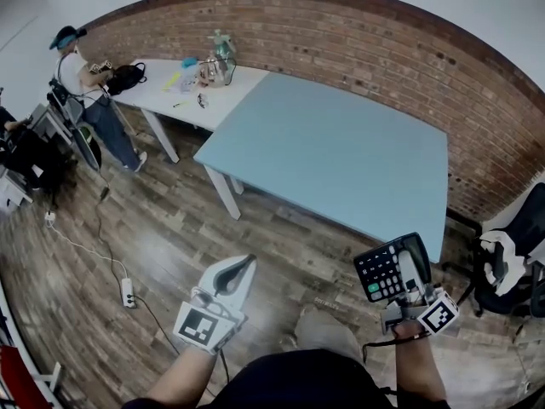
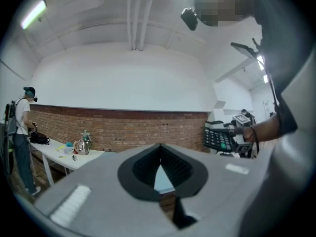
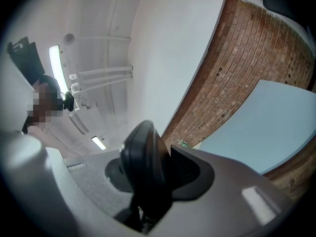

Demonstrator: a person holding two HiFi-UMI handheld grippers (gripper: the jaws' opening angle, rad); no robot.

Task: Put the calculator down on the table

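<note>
In the head view the black calculator (image 1: 381, 271) stands upright in my right gripper (image 1: 407, 271), which is shut on it, above the wooden floor just short of the near right corner of the light blue table (image 1: 341, 143). In the right gripper view the calculator (image 3: 145, 154) shows edge-on between the jaws, with the blue table (image 3: 266, 117) off to the right. My left gripper (image 1: 244, 264) is shut and holds nothing, also over the floor in front of the table. In the left gripper view its pads meet (image 2: 159, 152), and the calculator (image 2: 217, 137) shows at the right.
A white table (image 1: 166, 83) at the back left carries a kettle and small items (image 1: 217, 62). A person (image 1: 85, 92) stands beside it. A power strip and cable (image 1: 128, 292) lie on the floor at left. A chair (image 1: 511, 254) stands at right, against the brick wall (image 1: 383, 49).
</note>
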